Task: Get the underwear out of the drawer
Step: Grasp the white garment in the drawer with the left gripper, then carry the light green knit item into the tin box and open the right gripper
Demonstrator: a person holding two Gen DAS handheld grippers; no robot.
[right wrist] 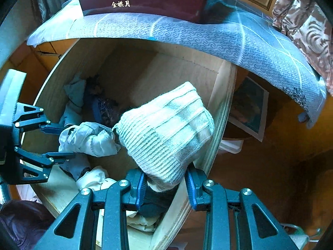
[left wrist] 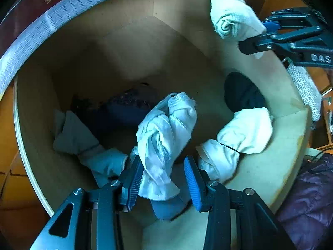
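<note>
Left gripper (left wrist: 164, 179) points steeply down into the drawer (left wrist: 270, 166), jaws part open. A white bundle (left wrist: 166, 137) stands between them. Its lower end lies against the left pad (left wrist: 135, 179); the right pad stands apart from it, so the bundle is straddled, not clamped. Its long axis runs up and away from the fingertips, roughly along the line of the fingers, with the twisted top farthest from the tool.

Right gripper (right wrist: 164, 185) is closed on a ribbed white roll (right wrist: 168, 133), which shows above the drawer's side wall (right wrist: 220, 112). In the left view that roll sits far up and to the right of the left tool, well apart from the bundle.

More garments lie in the drawer: a second white piece (left wrist: 243, 137) just right of the left fingers, a pale one (left wrist: 79, 137) to their left, a dark one (left wrist: 241, 91) beyond.

Judgement: the left hand is the nearer to the bundle, and the right is occupied. The coming move turns on closing across the bundle's narrow lower end, then lifting along its axis. Risk: the left pad alone catches cloth and the bundle slips.
</note>
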